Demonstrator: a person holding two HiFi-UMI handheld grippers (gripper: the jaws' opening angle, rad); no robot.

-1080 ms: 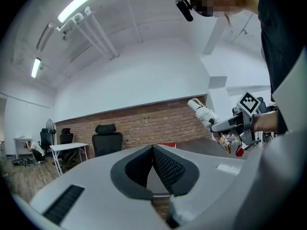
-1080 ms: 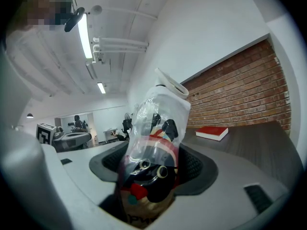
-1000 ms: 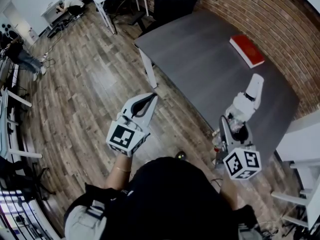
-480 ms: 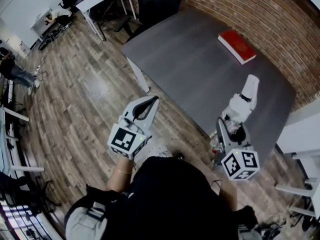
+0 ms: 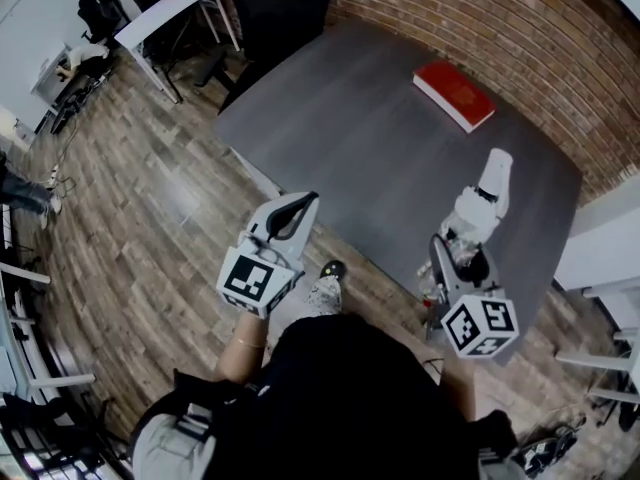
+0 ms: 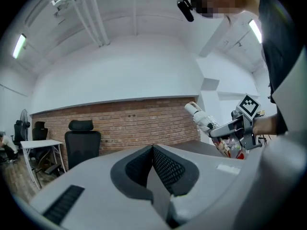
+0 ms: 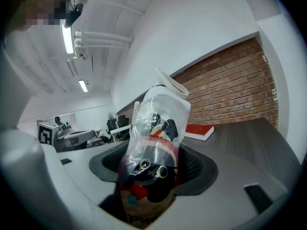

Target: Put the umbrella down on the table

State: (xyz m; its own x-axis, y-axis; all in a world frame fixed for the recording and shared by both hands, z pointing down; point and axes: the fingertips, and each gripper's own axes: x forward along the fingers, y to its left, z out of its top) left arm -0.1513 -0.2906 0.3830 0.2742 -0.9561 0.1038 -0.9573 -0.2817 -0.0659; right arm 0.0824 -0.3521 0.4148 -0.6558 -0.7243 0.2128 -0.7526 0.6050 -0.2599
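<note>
- left claw (image 5: 303,201): jaws together, nothing in them. Tip now just beside the table's (image 5: 370,128) near edge; a second ago it was over the floor (image 5: 150,198), short of it.
- red book (image 5: 454,95): unmoved, by the far right corner.
- right claw (image 5: 452,253): clamped on the umbrella (image 5: 484,200) in its clear sleeve, same grip as before. The umbrella hangs over the table's near right edge, white end tilted toward the far edge, not laid down.
</note>
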